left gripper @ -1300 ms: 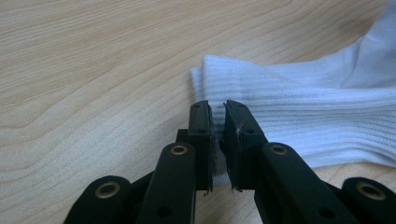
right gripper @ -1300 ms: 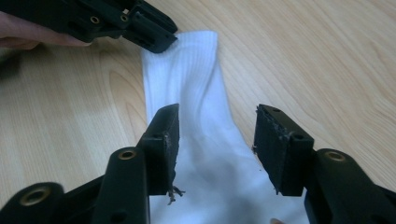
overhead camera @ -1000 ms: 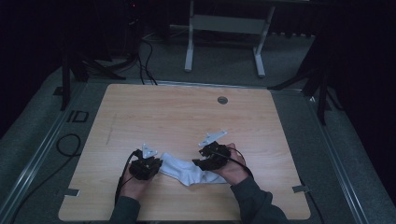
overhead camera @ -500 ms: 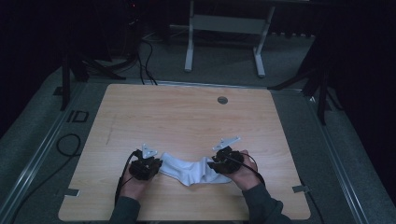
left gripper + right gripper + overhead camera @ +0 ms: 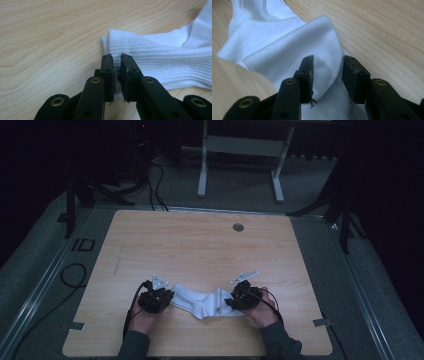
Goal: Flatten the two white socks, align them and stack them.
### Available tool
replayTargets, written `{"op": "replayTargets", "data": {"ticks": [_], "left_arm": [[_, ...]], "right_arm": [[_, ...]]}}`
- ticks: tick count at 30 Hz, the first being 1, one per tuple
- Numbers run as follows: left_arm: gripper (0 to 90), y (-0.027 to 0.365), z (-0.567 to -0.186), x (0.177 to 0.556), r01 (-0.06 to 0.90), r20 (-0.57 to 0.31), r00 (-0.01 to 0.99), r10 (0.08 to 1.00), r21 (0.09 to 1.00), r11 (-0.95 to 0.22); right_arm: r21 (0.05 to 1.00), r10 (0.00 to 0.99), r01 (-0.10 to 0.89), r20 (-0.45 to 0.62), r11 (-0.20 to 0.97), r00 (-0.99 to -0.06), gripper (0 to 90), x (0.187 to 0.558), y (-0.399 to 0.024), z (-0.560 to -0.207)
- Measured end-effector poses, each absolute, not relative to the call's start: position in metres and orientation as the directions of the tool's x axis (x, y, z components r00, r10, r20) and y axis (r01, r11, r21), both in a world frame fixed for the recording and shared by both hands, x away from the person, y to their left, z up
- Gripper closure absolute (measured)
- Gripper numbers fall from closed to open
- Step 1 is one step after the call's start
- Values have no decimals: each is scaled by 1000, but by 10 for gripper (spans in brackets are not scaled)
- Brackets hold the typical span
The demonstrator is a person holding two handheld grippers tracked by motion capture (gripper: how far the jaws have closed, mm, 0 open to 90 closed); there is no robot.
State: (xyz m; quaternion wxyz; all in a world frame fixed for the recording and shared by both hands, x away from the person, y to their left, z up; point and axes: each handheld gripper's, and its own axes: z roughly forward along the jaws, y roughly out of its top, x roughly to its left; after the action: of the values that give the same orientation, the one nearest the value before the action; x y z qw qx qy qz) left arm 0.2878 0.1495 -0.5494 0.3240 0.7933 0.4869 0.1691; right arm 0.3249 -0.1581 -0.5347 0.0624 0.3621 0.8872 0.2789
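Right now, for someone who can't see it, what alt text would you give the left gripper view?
A gripper's two black jaws are pinched nearly shut on the ribbed cuff edge of a white sock, which lies on a light wooden table. The sock stretches off toward the upper right of the picture.

1 sock [image 5: 205, 301], 2 tongs [image 5: 169, 296] [image 5: 231, 302].

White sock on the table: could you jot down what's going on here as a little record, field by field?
Item: white sock, lying stretched sideways on the wooden table
Left gripper: jaws pinched on the ribbed cuff edge
Right gripper: jaws apart, astride a raised fold at the sock's other end
Hands: one behind each gripper, at the table's near edge
Also on table: small round grey fitting near the far edge
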Motion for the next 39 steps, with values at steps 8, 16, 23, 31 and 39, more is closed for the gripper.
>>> {"op": "replayTargets", "data": {"ticks": [8, 16, 23, 31, 39], "left_arm": [[808, 150, -549, 288, 663, -47, 469, 882, 679, -316], [809, 149, -549, 288, 663, -47, 468, 883, 679, -315], [808, 150, -549, 288, 665, -52, 469, 881, 678, -314], [809, 150, -549, 288, 664, -49, 469, 882, 678, -315], [809, 149, -549, 287, 664, -47, 471, 881, 676, -319]], "right_arm": [[537, 677, 621, 120, 571, -726, 729, 326, -156, -539], [546, 666, 600, 99, 584, -739, 865, 322, -153, -539], [556, 658, 579, 74, 596, -749, 875, 319, -155, -532], [573, 687, 591, 67, 567, -724, 875, 319, -183, -518], [566, 706, 615, 80, 549, -704, 874, 318, -210, -513]]}}
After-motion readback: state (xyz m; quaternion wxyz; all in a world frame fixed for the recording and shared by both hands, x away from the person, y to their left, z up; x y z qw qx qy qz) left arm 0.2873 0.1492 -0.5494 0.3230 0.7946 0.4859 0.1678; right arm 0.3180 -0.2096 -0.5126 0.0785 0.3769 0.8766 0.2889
